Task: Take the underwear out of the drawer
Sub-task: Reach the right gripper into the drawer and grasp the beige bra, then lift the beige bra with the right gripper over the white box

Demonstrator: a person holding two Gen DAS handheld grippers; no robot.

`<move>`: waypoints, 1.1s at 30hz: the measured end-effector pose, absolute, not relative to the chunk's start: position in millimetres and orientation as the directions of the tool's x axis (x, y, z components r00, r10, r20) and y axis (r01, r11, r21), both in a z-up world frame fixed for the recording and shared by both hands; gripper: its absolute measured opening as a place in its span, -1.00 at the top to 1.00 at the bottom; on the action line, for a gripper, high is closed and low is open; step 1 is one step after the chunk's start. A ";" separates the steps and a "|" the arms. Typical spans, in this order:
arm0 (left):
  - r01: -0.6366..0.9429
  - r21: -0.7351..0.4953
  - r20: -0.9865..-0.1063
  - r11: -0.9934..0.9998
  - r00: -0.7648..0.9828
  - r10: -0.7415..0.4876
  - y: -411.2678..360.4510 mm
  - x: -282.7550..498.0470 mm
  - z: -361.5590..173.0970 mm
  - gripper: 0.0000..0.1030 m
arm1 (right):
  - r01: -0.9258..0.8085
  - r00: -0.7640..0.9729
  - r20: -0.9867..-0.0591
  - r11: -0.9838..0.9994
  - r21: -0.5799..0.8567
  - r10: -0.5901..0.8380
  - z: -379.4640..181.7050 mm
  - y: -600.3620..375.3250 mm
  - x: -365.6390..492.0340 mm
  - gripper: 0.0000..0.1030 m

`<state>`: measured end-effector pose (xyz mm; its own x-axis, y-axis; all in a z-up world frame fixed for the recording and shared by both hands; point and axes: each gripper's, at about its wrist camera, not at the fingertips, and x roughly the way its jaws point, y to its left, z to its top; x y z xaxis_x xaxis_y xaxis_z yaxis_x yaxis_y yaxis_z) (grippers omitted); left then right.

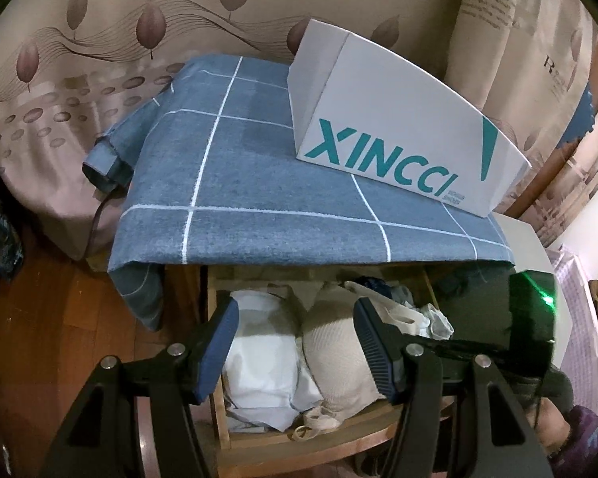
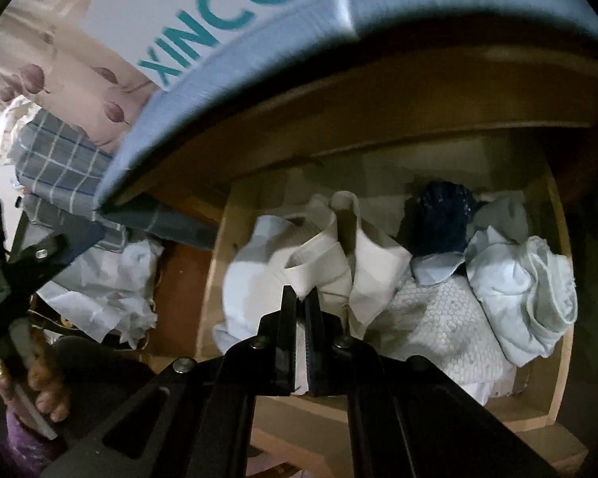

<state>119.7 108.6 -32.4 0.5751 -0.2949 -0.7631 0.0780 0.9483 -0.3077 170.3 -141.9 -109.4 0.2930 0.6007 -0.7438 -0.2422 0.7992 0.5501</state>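
Left wrist view
Left gripper (image 1: 295, 314): jaws stand apart with nothing between them, above the open pale wooden drawer (image 1: 223, 418).
Drawer contents: a white padded garment (image 1: 263, 358) lies beside a beige ribbed bra cup (image 1: 335, 362).
Top: white cardboard box printed XINCCI (image 1: 394, 123) on blue checked cloth (image 1: 235, 167).

Right wrist view
Right gripper (image 2: 302, 296): jaws pressed together on a cream fabric underwear strap (image 2: 323, 255), which rises from the heap in the drawer (image 2: 211, 279).
Beside it: pale blue crumpled garment (image 2: 526, 290), dark navy garment (image 2: 438, 215).
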 end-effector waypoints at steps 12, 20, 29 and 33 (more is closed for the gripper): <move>0.075 -0.293 -0.775 0.953 0.566 -0.282 107.2 121.1 -35.6 -0.19 | -0.249 0.370 -0.688 0.780 0.575 0.625 -72.4 -159.0 149.9 0.92; 0.073 -0.283 -0.784 0.956 0.556 -0.274 105.6 122.0 -37.7 -0.19 | -0.265 0.426 -0.629 0.755 0.600 0.650 -37.5 -171.8 137.0 0.92; 0.072 -0.273 -0.791 0.959 0.551 -0.266 103.9 122.0 -39.1 -0.19 | -0.276 0.474 -0.551 0.711 0.647 0.686 3.7 -187.5 125.3 0.92; 0.072 -0.267 -0.794 0.961 0.548 -0.262 103.0 122.0 -39.8 -0.19 | -0.293 0.490 -0.519 0.693 0.658 0.700 24.4 -192.7 118.7 0.92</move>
